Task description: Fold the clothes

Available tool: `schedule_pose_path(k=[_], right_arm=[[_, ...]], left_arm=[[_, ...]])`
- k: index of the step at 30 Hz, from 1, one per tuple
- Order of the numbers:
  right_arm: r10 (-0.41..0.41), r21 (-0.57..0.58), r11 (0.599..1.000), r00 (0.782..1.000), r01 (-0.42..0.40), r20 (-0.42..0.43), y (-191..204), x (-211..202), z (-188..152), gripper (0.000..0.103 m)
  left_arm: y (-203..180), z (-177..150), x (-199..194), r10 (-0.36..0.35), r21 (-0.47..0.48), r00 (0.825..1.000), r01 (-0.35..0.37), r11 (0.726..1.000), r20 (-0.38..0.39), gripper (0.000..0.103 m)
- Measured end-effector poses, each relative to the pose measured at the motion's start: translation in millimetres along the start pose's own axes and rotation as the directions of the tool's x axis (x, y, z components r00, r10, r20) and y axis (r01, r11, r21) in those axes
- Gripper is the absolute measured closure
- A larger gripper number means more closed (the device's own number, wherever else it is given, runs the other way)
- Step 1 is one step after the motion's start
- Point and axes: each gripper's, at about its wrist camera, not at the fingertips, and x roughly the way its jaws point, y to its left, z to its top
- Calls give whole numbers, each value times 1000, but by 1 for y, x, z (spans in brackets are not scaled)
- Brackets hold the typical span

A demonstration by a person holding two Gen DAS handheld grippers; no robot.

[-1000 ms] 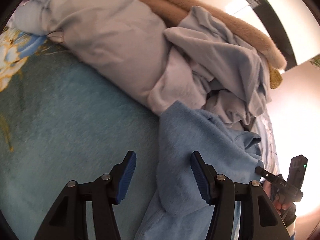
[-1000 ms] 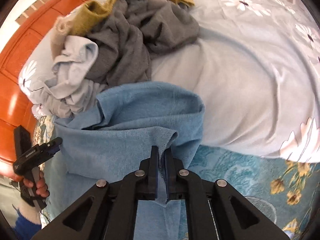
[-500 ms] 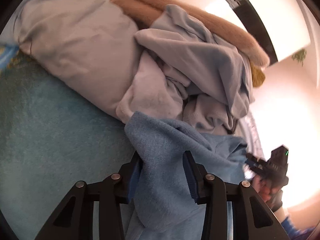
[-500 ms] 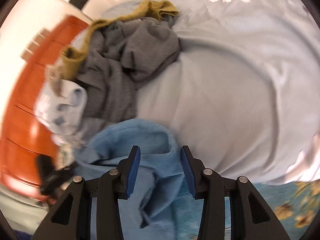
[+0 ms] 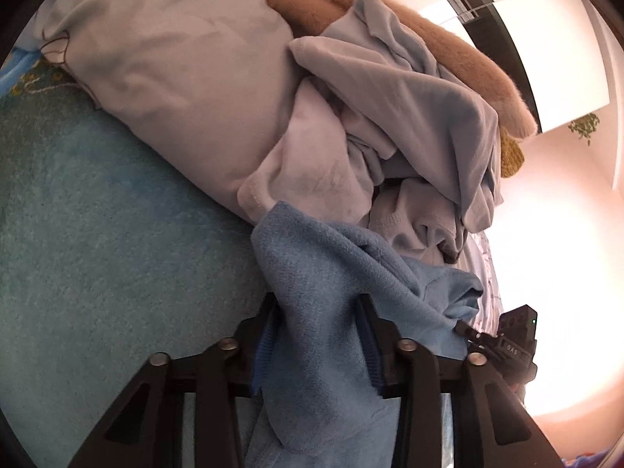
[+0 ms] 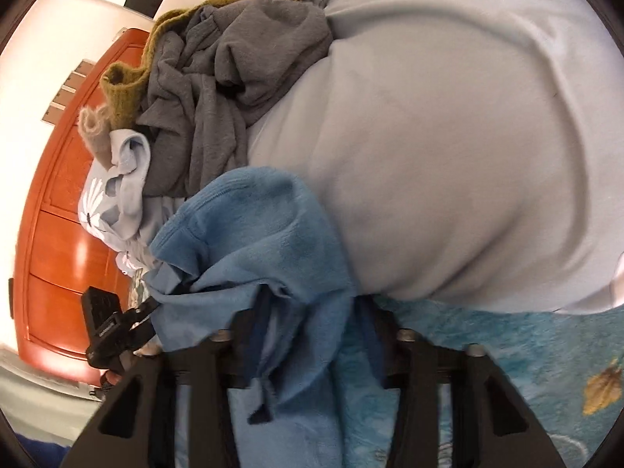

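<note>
A blue fleece garment lies bunched on the teal bedspread. My left gripper has its jaws a hand's width apart with a thick fold of the fleece between them. In the right wrist view the same blue fleece drapes over and between the jaws of my right gripper, which are apart. Each view shows the other gripper at the garment's far edge: the right gripper and the left gripper.
A pile of clothes sits behind the fleece: pale lilac and light blue garments, a tan fuzzy one, grey and mustard ones. A large pale duvet mound lies to the right. An orange wooden headboard stands left.
My right gripper, shut on the fleece one second ago, has opened. My left gripper has moved forward onto the fleece and its jaws have narrowed around a fold.
</note>
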Motion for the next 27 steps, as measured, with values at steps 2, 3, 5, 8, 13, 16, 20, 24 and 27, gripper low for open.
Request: schedule_pose_path(k=[2,3,5,8,13,16,20,24,27], right_arm=[[-3,-1,1000,1000,3,12,6,-3,-2,95],[27,8,1000,999,-27,26,8,-8,-4,95],[75,12,997,995,-76,70,16,-28,-9,96],[110,-23,994,983,-107,148,27,-74,-24,96],[59,-109,994,958,-30,280,30,-176,-39,96],[-11,-85,995,938,43,347,7,-222,-27,96],[-148,33,989,926,146,348,-36,-230,0,96],[-255,107,966,930,235,265,-72,-197,10,95],[-293,131,955,918,266,266,-81,-195,5,93]], left_arm=[[-1,-2,-1,7,1,1000,-7,1000,6,87],[-3,-3,-1,11,4,1000,-11,1000,10,92],[-24,-8,-5,19,51,999,-20,998,28,94],[-69,-16,-19,-36,129,998,30,991,49,94],[-156,-15,-16,-172,291,984,154,944,37,95],[-198,-3,25,-188,331,982,177,927,0,94],[-225,19,115,-77,295,994,96,951,-76,91],[-242,29,184,-2,277,993,35,960,-120,92],[-252,31,195,40,295,993,-4,955,-115,89]])
